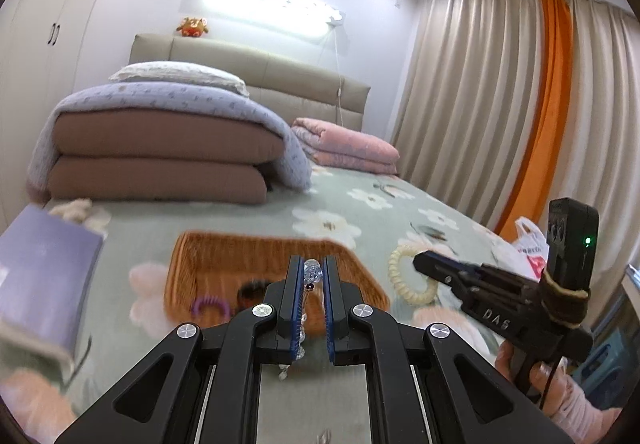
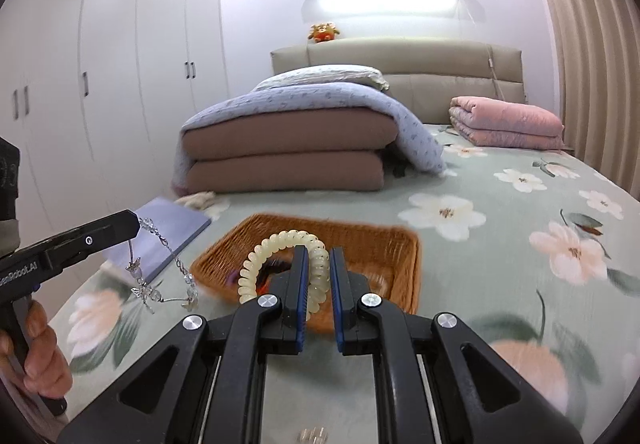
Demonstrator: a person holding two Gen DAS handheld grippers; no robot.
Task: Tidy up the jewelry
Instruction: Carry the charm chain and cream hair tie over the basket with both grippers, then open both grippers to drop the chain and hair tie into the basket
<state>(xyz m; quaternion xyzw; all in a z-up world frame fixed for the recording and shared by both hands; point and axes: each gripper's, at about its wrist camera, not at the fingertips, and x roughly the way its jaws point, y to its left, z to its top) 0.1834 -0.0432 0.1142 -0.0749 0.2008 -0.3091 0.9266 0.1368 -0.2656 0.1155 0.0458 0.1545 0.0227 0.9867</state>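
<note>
My left gripper [image 1: 312,276] is shut on a clear crystal bead bracelet [image 1: 312,271], held above the near edge of a brown wicker basket [image 1: 224,252]. The bracelet hangs from it in the right wrist view [image 2: 160,268]. My right gripper [image 2: 319,268] is shut on a cream spiral hair tie [image 2: 276,248], held above the same basket [image 2: 380,244]. In the left wrist view the hair tie [image 1: 404,276] and the right gripper [image 1: 424,264] show to the right of the basket. A purple ring-shaped item [image 1: 210,306] and a dark item lie in the basket.
The basket sits on a floral green bedspread [image 2: 500,228]. A lilac book [image 1: 44,276] lies left of it. Folded brown and lilac quilts [image 2: 288,140] and a pink folded blanket [image 2: 508,120] lie further back. A white plastic bag [image 1: 532,244] is at the bed's right edge.
</note>
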